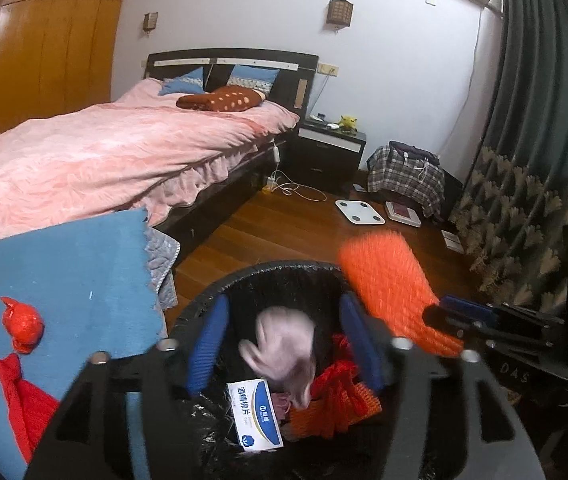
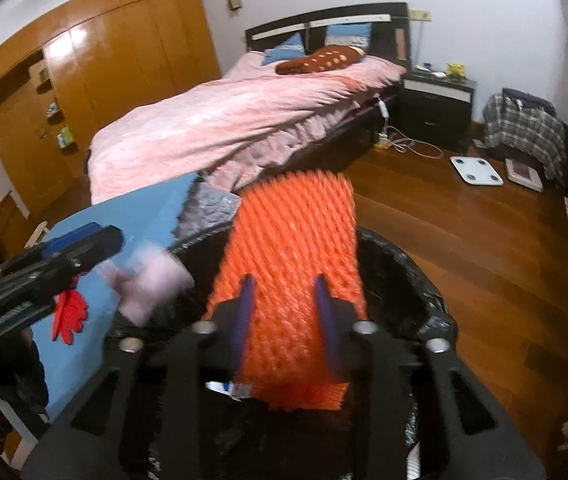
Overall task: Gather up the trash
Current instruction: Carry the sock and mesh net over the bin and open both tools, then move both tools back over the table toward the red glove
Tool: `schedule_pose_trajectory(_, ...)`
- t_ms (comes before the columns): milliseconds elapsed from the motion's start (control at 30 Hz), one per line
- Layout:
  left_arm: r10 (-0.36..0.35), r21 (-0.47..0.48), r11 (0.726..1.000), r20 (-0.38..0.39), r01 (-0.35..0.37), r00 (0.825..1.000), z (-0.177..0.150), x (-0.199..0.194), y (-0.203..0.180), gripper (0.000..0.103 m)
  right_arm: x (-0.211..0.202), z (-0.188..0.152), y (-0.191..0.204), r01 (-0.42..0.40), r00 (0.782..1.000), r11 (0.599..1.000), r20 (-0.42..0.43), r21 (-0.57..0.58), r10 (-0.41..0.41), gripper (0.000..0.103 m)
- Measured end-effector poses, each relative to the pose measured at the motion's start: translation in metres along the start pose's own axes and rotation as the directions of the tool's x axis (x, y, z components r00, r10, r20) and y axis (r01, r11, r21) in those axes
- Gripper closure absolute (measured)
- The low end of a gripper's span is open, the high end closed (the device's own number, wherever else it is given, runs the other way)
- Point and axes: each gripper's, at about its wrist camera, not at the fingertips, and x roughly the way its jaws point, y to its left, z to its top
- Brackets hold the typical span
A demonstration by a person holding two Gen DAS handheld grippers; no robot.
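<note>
Orange foam net point(image 2: 291, 264) lies between your right gripper point(image 2: 287, 320) fingers, half open, above the black bin point(image 1: 220, 292). Your left gripper point(image 1: 284, 344) is open; the pink tissue point(image 1: 284, 352) drops inside. Release fully over the bin centre.

The foam net point(image 2: 295, 256) is bright orange with a woven diamond mesh. The crumpled tissue point(image 1: 284, 348) is pale pink. The bin bag point(image 1: 284, 276) is black. The small box point(image 1: 255, 414) is white and blue. The counter point(image 1: 64, 280) is blue, the bedspread point(image 1: 116, 152) pink, the pillow point(image 1: 220, 99) brown with orange dots.
</note>
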Motion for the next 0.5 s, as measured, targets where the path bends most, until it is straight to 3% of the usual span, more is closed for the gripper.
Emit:
schedule_pose_trajectory(100, 0.016, 0.002, 1.000, 0.011, -0.016, 1.000, 0.001, -0.004, 0.004, 0.033, 0.000, -0.003, -0.005, 0.016, 1.000, 1.000, 0.007, 0.020, -0.016, 0.049)
schedule_pose_trajectory(233, 0.073, -0.009, 0.997, 0.033, -0.073, 0.997, 0.001, -0.018, 0.017, 0.018, -0.005, -0.003, -0.002, 0.029, 0.999, 0.999, 0.034, 0.024, -0.030, 0.015)
schedule_pose_trajectory(500, 0.207, -0.075, 0.976, 0.070, -0.202, 0.976, -0.008, -0.063, 0.069, 0.011, -0.006, 0.008, 0.040, -0.026, 0.998, 0.999, 0.061, -0.047, 0.029, 0.011)
